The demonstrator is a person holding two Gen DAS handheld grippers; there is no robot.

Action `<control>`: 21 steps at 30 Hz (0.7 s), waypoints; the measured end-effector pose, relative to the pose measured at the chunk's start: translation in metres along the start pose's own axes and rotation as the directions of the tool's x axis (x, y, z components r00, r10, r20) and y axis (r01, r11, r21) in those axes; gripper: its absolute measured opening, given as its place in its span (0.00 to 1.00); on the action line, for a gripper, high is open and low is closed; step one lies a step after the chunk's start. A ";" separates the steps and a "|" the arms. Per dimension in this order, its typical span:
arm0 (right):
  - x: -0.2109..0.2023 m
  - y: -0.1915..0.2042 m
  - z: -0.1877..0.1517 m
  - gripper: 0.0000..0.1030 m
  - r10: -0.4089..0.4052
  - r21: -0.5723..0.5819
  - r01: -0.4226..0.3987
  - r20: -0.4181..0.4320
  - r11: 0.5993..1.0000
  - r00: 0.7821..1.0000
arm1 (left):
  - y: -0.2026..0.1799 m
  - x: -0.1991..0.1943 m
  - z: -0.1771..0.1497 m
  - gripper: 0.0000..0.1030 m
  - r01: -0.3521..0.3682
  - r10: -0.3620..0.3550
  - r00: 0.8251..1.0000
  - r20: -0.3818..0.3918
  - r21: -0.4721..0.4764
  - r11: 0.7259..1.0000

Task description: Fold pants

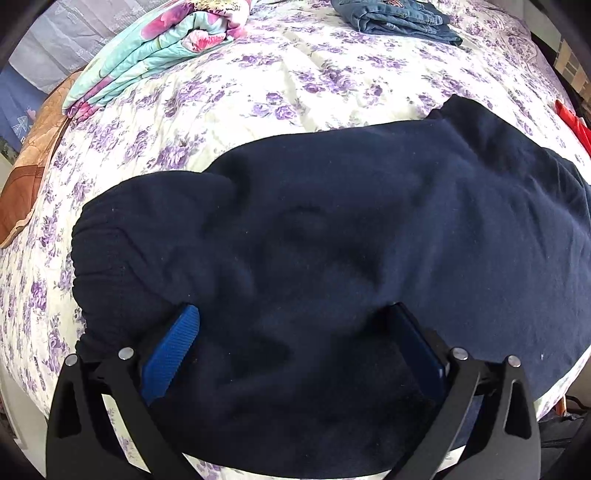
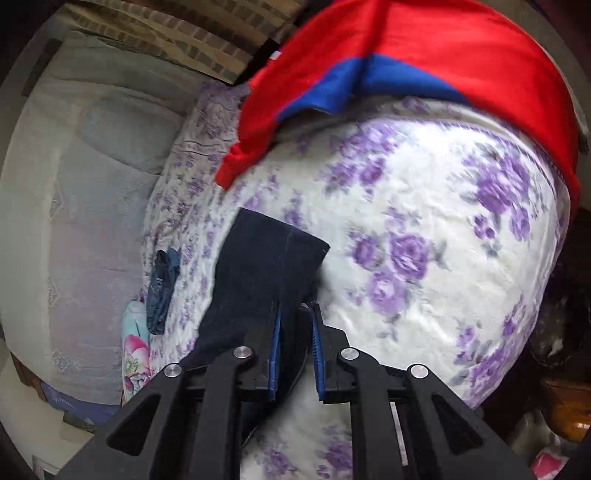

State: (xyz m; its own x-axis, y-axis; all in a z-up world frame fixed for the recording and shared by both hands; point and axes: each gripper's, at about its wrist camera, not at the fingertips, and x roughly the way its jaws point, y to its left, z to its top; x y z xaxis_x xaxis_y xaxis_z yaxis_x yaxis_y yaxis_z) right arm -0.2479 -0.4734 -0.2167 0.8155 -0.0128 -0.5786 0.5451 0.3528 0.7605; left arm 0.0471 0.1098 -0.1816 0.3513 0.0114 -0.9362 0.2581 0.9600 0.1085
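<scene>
The navy sweatpants [image 1: 332, 229] lie spread on the floral bedspread [image 1: 258, 81], soft and fleecy, elastic waistband bunched just left of the left gripper [image 1: 295, 321], whose wide-open jaws rest on the cloth. The right gripper [image 2: 295, 314] has its jaws nearly closed on a dark hem corner [image 2: 266, 258]. No writing reads; the red-and-blue garment [image 2: 406, 55] beyond is blurred

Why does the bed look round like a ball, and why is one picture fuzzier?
Both views use a fisheye lens that bends the flowered bedspread; the left wrist view is sharp, the navy pants very dark; the right wrist view is motion-blurred, worst on the red cloth.
</scene>
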 end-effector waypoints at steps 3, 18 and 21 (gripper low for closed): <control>-0.009 -0.005 0.000 0.30 0.048 0.046 -0.048 -0.005 0.998 0.999 | -0.002 -0.020 0.004 0.95 0.058 -0.057 0.998 0.023 -0.035 0.998; 0.006 -0.014 0.006 0.23 0.135 0.164 -0.131 -0.012 0.978 0.991 | -0.207 -0.007 0.059 0.95 0.218 -0.243 0.970 0.019 0.380 0.899; 0.003 -0.012 0.004 0.16 0.140 0.174 -0.139 0.010 0.975 0.990 | -0.206 0.007 0.047 0.96 0.209 -0.239 0.970 0.038 0.371 0.905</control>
State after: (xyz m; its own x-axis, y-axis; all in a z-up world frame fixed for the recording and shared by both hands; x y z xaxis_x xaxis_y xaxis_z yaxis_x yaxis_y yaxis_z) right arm -0.2511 -0.4812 -0.2269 0.8856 0.0275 -0.4636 0.4515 0.1834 0.8733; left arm 0.0384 -0.1013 -0.1948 0.3129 -0.2290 -0.9218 0.6406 0.7674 0.0268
